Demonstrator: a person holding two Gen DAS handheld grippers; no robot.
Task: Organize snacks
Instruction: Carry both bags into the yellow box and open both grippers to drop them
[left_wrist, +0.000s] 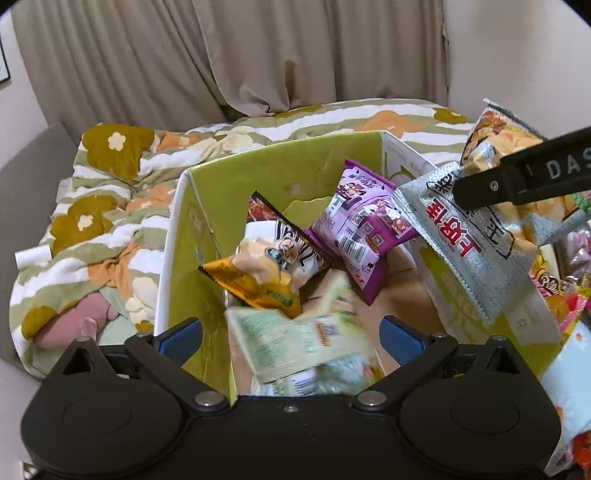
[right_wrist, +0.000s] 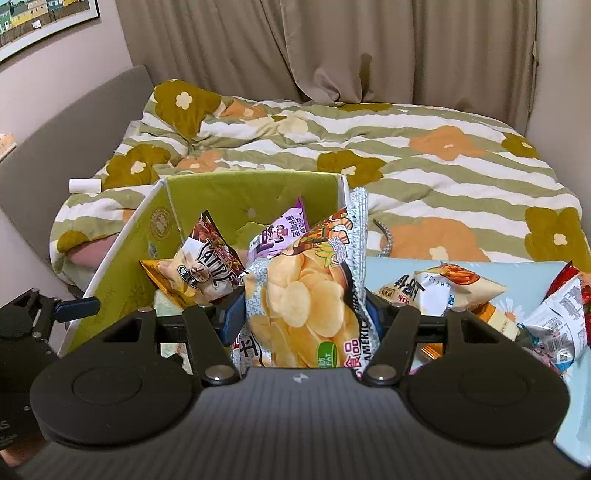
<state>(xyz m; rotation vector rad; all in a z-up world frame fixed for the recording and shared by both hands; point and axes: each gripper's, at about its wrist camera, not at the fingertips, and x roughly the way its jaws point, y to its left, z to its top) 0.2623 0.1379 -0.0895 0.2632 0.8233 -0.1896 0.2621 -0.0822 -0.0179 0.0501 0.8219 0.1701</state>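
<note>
A bed (right_wrist: 424, 162) under a striped, flowered quilt fills the upper half of both views, with beige curtains (right_wrist: 332, 48) behind it. On the bed stands an open green box (left_wrist: 258, 173), centre frame in the left wrist view and left of centre in the right wrist view. Inside the box, a purple packet (left_wrist: 364, 225) leans at the far right corner, a black-and-white packet (left_wrist: 291, 247) and an orange packet (left_wrist: 255, 284) lie at the left, and a pale green packet (left_wrist: 295, 339), blurred, sits low in the frame between the left gripper's (left_wrist: 291, 332) blue fingers (left_wrist: 402, 338). Those fingers stand wide apart and touch nothing; the green packet is free of them. The right gripper (right_wrist: 301, 317) is clamped on a silver chip bag (right_wrist: 306, 295), which stands upright between its fingers at the box's right wall; in the left wrist view the bag hangs at the upper right, over the box edge. More snack packets (right_wrist: 443, 288) lie on a light blue cloth (right_wrist: 399, 266) at the right of the right wrist view.
</note>
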